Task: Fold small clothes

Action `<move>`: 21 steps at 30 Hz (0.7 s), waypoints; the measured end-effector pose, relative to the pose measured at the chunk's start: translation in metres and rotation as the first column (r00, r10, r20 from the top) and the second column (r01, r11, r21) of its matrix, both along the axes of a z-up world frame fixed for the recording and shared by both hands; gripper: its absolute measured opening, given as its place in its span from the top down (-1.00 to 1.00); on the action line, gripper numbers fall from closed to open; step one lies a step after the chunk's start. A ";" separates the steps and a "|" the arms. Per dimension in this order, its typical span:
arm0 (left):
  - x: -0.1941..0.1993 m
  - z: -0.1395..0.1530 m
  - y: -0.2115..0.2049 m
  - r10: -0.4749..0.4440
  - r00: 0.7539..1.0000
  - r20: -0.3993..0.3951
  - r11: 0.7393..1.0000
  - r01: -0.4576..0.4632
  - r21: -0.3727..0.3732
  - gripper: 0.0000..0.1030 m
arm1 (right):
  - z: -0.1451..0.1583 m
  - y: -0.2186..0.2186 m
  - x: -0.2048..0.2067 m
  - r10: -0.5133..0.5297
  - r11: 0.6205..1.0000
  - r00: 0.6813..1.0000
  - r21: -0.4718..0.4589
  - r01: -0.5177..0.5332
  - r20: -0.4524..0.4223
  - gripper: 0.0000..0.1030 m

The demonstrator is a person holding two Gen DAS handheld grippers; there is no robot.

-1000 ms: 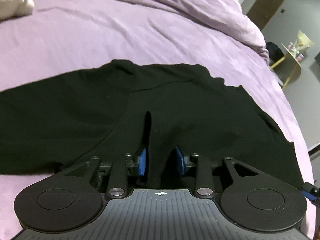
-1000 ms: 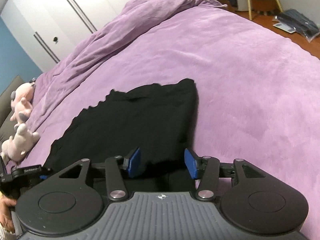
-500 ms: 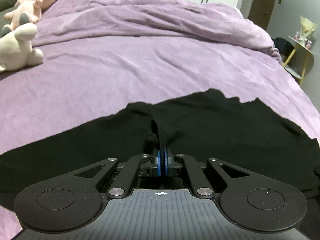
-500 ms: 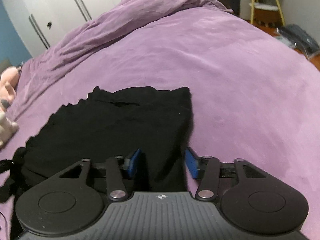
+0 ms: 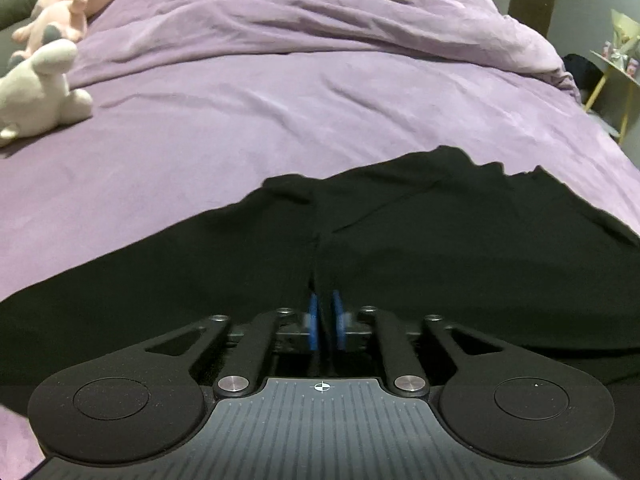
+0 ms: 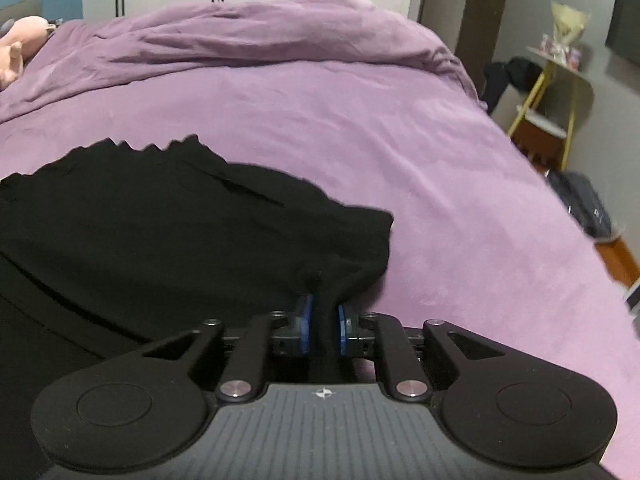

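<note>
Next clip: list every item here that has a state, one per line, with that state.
left tongs: shut on black garment
right tongs: shut on black garment
black garment: spread on the bed, pinched at two near-edge spots
purple duvet: bunched at the bed's far end
white plush toy: lying on the bed

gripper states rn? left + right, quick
Left tongs: closed on a pinch of the black garment.
Right tongs: closed on the black garment's near edge, by its right corner.
</note>
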State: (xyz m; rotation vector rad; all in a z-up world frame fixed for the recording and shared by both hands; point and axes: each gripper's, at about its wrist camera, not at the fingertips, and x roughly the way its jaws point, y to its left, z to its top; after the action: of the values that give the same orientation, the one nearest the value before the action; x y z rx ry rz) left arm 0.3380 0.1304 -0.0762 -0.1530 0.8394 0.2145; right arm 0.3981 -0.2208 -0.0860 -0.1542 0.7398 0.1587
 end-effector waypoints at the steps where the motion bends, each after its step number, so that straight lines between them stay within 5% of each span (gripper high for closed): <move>1: -0.005 0.003 0.003 0.009 1.000 0.008 1.000 -0.009 -0.007 0.60 | 0.006 -0.002 -0.005 -0.008 1.000 1.000 0.006 0.008 0.025 0.65; 4: -0.020 0.012 0.009 0.046 0.998 0.046 0.998 -0.043 -0.052 0.42 | 0.020 -0.007 -0.022 -0.009 0.996 0.997 0.092 0.002 0.081 0.61; 7: -0.027 0.011 0.003 0.022 0.998 0.058 0.996 -0.017 -0.084 0.31 | 0.015 0.006 -0.030 0.090 0.985 0.996 0.146 -0.093 0.029 0.61; 11: -0.020 -0.003 -0.008 0.008 1.000 0.001 0.998 -0.008 -0.058 0.24 | -0.006 0.022 -0.029 0.101 0.993 0.994 0.060 -0.099 -0.029 0.64; 21: -0.015 -0.009 -0.008 0.005 1.000 0.003 1.000 -0.005 -0.016 0.14 | -0.018 0.022 -0.016 0.044 0.998 0.999 -0.043 -0.043 0.026 0.65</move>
State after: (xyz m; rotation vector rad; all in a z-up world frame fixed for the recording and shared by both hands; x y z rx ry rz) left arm 0.3231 0.1223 -0.0849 -0.1698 0.8375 0.2119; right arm 0.3816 -0.1988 -0.1039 -0.2130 0.7141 0.1821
